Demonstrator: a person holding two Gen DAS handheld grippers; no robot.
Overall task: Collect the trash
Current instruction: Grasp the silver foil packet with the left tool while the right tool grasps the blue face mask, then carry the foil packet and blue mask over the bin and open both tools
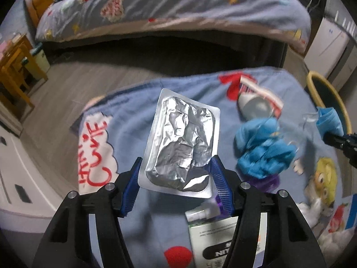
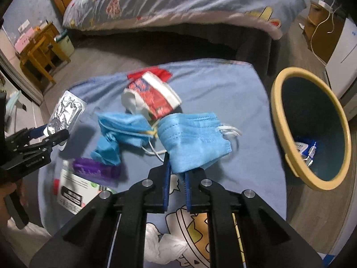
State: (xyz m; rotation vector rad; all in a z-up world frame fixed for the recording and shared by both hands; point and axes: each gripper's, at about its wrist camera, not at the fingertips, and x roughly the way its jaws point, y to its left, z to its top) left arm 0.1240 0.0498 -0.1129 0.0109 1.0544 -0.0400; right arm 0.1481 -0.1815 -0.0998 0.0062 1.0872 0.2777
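My left gripper point(image 1: 176, 163) is shut on a crinkled silver foil blister pack point(image 1: 180, 138), held by its lower edge above a blue cartoon-print cloth point(image 1: 133, 138). In the right wrist view, my right gripper point(image 2: 176, 167) is shut on a pleated blue face mask point(image 2: 191, 134) that hangs above the cloth. A second crumpled blue mask point(image 2: 120, 127), a crushed red-and-white paper cup point(image 2: 154, 98), a purple wrapper point(image 2: 96, 169), a white-and-green box point(image 2: 75, 189) and white tissue point(image 2: 165, 243) lie on the cloth. To the right stands a yellow-rimmed bin point(image 2: 279, 116).
Some trash lies inside the bin. A bed point(image 2: 178, 4) with a patterned quilt runs along the back. A wooden stool point(image 2: 40, 51) and a small pale bin stand at the back left, a white cabinet point(image 2: 343, 51) at the right. Grey wood flooring surrounds the cloth.
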